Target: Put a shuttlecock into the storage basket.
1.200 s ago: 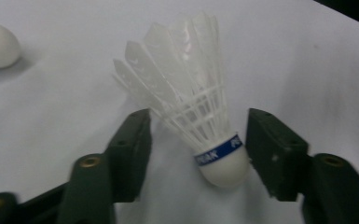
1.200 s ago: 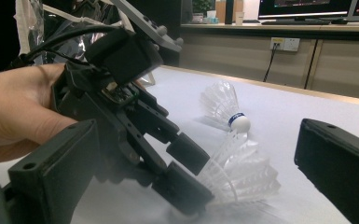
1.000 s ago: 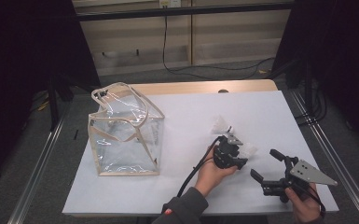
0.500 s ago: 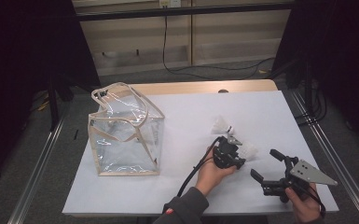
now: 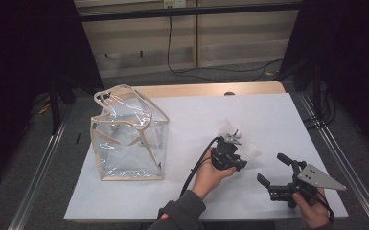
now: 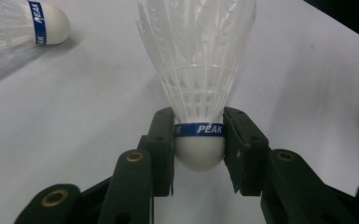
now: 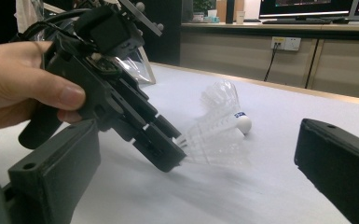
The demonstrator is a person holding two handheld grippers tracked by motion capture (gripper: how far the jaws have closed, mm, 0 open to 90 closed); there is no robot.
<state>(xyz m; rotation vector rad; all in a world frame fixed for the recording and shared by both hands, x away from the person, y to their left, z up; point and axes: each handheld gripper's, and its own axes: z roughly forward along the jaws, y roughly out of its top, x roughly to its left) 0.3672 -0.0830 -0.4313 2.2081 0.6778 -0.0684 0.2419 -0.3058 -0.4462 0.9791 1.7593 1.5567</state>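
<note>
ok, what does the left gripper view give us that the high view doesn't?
Left gripper view: the blue PEAK band reads clearly on the held shuttlecock, and the left tool has just been closing, its jaws now pressing the cork from both sides. High view: a clear bag at the table's left, and the right tool open, holding nothing. Both: the held shuttlecock and a second shuttlecock lying on the white table.

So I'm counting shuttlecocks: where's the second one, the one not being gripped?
The loose shuttlecock lies on the white table, upper left in the left gripper view, beyond the gripped shuttlecock.
</note>
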